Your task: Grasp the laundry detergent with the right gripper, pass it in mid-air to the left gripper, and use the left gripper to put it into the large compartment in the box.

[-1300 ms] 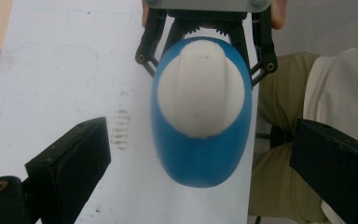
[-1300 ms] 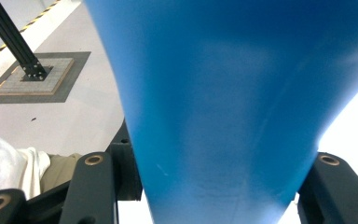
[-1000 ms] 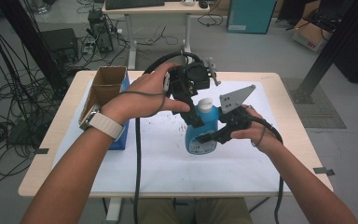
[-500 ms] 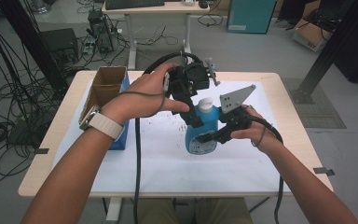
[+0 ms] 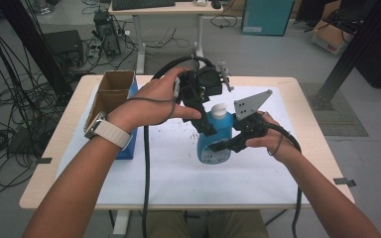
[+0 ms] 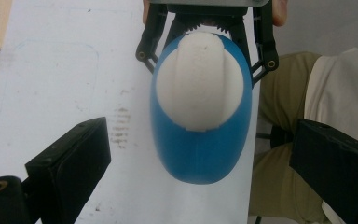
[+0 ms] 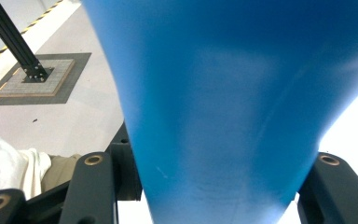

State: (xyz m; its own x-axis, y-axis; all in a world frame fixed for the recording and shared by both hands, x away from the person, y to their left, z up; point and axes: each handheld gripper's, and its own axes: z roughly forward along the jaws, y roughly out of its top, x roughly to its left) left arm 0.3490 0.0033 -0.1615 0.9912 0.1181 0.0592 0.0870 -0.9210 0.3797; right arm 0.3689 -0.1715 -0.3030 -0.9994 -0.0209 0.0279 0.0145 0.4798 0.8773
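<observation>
1. Blue plastic bottle with a white cap [image 5: 215,140] stands upright on the white sheet [image 5: 178,168] that covers my bench [image 5: 307,124], near its middle.
2. My right claw [image 5: 223,145] pinches the bottle's body from the right side; in the right gripper view the blue wall sits tight between both black jaws.
3. My left claw [image 6: 200,154] hangs above the bottle, pointing down at the cap; in the left gripper view its jaws are spread wide, one on each side of the bottle, touching neither it nor the cap.
4. At the bench's left edge I see an open brown cardboard box [image 5: 110,94], well apart from the bottle.
</observation>
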